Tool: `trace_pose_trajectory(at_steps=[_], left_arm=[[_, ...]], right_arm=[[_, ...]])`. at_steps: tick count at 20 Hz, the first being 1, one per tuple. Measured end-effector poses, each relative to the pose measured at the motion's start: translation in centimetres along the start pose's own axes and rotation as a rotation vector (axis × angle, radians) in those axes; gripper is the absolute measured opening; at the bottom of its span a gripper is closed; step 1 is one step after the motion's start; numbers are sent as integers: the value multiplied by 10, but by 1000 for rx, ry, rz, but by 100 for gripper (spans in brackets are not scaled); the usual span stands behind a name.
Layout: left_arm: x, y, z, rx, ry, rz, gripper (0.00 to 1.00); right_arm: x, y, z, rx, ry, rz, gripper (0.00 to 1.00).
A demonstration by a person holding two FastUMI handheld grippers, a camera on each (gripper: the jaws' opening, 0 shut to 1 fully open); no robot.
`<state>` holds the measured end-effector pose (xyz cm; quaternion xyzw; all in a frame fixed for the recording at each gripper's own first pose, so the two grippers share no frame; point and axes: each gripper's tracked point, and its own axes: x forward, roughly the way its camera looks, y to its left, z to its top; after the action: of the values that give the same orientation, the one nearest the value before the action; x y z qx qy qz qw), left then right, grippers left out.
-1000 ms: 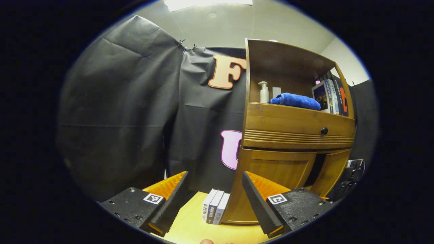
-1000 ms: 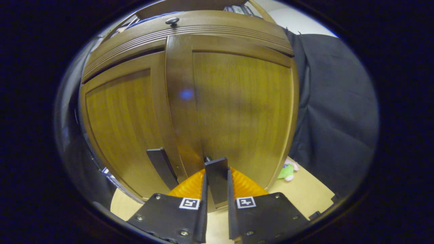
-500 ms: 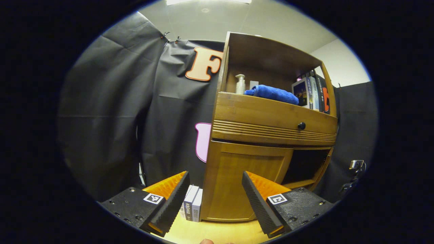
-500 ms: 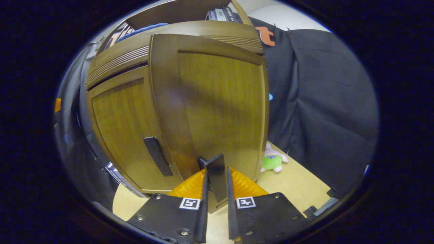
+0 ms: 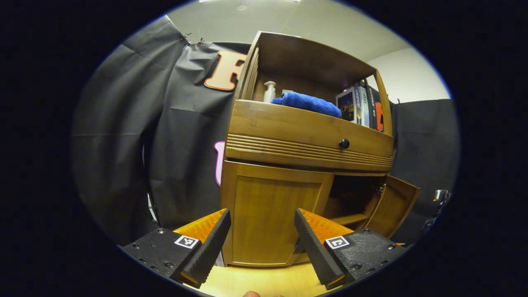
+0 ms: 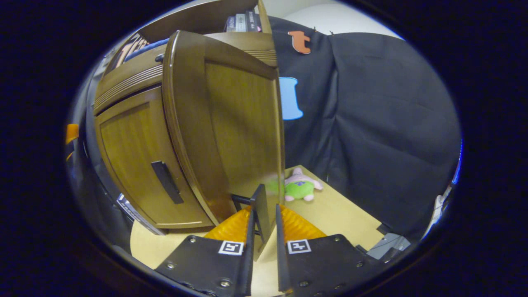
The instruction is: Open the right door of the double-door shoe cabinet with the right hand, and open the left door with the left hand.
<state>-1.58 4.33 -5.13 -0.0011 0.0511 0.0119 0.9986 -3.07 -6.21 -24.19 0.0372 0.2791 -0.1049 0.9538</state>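
Between right tongs [image 6: 263, 231]: right door handle [image 6: 261, 206], clamped.

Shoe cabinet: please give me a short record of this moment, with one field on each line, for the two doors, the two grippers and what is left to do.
right door: swung open, interior shelf visible behind it
left door: closed
right hand-held gripper: shut on the right door handle
left hand-held gripper: open, holds nothing, in front of the left door
left door handle: dark bar, untouched
open top shelf: blue towel, pump bottle, books
left to do: open the left door
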Motion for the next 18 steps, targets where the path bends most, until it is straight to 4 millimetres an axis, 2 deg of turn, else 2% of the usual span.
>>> trace_pose_trajectory(at_steps=[5, 8, 11, 13, 14, 15, 18], left_arm=[[4, -15, -11, 14, 24, -22, 92], [6, -21, -15, 20, 33, -30, 92], [7, -24, -19, 17, 40, -29, 92], [7, -25, -23, 14, 50, -23, 92], [7, -25, -24, 12, 53, -22, 92], [6, -26, -24, 9, 53, -22, 92], [7, -27, -29, 14, 63, -17, 92]], right_arm=[[-12, -29, -6, 38, 24, -28, 24], [-19, -54, -9, 20, 18, -87, 24], [-25, -71, -7, 52, 9, -112, 25], [-24, -97, -9, 38, 8, -190, 27], [-28, -108, -8, 38, 6, -214, 17], [-29, -116, -7, 52, 0, -219, 21], [-32, -122, -3, 104, -1, -184, 22]])
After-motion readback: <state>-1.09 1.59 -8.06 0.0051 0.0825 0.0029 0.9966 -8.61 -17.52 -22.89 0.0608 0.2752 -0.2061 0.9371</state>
